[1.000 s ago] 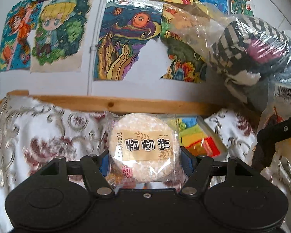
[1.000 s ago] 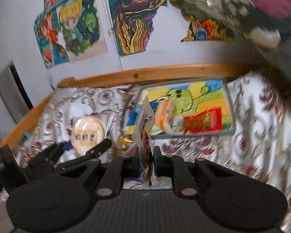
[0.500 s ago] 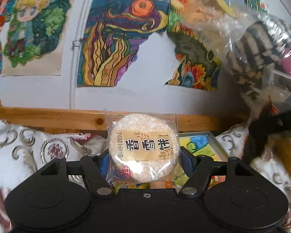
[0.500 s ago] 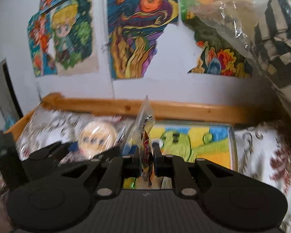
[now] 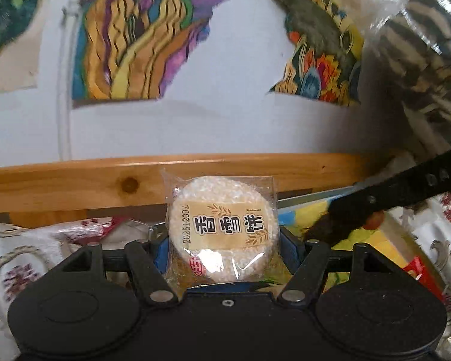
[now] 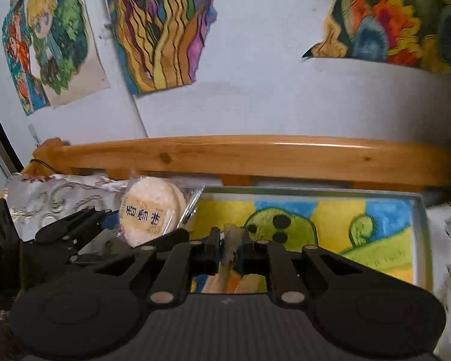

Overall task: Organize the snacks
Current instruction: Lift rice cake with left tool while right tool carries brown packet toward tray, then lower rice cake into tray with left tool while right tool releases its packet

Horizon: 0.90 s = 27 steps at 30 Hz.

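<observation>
The left gripper point(image 5: 222, 240) still clamps the round rice cracker packet point(image 5: 222, 231) upright between its fingers, now closer to the wooden rail point(image 5: 75, 183). The right gripper point(image 6: 230, 248), fingers narrow on a thin snack wrapper point(image 6: 230, 252), has advanced over the painted tray point(image 6: 375, 219).

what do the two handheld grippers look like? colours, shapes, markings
Both the left gripper and right gripper are matte black plastic: a broad body with two round raised discs, angled linkage bars with silver rivets, and a small central screw. The left gripper's fingers have blue pads. White lettering "DAS" shows on the right gripper. No cables or sleeves visible.
</observation>
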### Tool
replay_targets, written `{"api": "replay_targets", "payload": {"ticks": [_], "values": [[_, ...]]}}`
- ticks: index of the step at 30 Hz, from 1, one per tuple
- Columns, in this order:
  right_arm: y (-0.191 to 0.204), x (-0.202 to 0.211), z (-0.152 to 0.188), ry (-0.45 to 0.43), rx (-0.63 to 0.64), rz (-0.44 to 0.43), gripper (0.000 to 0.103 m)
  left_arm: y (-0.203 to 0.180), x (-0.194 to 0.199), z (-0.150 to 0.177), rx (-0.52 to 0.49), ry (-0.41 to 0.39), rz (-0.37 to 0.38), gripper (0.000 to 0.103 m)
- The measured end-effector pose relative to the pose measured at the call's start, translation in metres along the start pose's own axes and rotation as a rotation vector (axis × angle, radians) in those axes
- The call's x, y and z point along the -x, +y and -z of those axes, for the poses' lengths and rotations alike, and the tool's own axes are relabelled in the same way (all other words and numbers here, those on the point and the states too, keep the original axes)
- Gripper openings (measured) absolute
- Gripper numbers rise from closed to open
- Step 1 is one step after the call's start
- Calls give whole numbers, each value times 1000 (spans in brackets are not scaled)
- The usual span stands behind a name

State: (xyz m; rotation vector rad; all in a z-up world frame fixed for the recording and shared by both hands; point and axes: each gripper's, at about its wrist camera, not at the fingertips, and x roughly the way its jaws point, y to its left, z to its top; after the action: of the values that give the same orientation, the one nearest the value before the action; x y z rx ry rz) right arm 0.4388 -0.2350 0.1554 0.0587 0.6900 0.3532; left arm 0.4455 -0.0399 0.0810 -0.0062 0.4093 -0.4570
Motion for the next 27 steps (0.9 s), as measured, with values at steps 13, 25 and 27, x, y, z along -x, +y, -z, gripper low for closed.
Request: {"api": "replay_targets", "payload": {"ticks": [13,25,27], "values": [[-46,-59,1,-3,-60,-53,20,24,-60,16,-8,52,29,71],[-24,-63,11,-219,-153,-109,87,35,-78,29,-3,84,-16,72],[-20,-59,19,-312,-259,-147,97,36,-76,30,15,78,-22,72]]}}
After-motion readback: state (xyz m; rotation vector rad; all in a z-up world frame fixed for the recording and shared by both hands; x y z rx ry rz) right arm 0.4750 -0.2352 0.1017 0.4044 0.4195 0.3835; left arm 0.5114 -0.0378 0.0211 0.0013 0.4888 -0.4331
